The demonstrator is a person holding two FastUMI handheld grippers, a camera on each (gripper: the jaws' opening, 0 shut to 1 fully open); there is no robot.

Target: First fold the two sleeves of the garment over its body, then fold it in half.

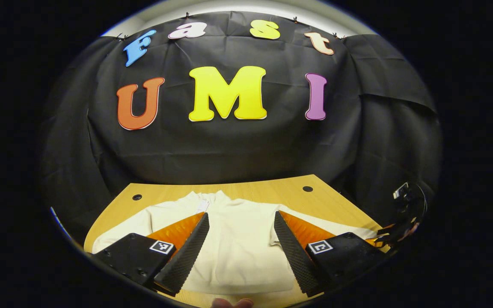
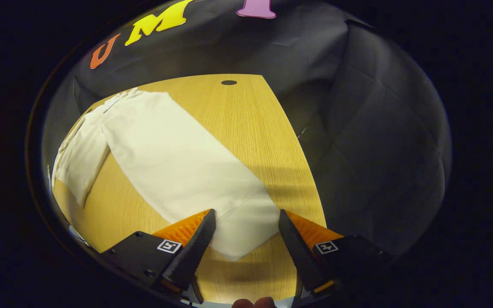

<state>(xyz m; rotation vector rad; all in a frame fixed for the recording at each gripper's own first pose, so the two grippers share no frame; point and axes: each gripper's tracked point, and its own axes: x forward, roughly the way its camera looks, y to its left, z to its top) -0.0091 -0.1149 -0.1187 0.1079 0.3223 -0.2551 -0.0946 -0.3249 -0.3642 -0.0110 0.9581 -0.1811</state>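
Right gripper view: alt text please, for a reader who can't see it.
An open right gripper hovers over the near corner of a cream garment lying flat on a wooden table, its fingers either side of that corner. One sleeve lies spread out at the far left, against the booth's black cloth wall.

Open tongs point(image 2: 244, 239) hover above garment point(image 2: 178, 167) corner.

Cream garment point(image 1: 238, 239) lies flat, sleeves spread, on table point(image 1: 272, 188).
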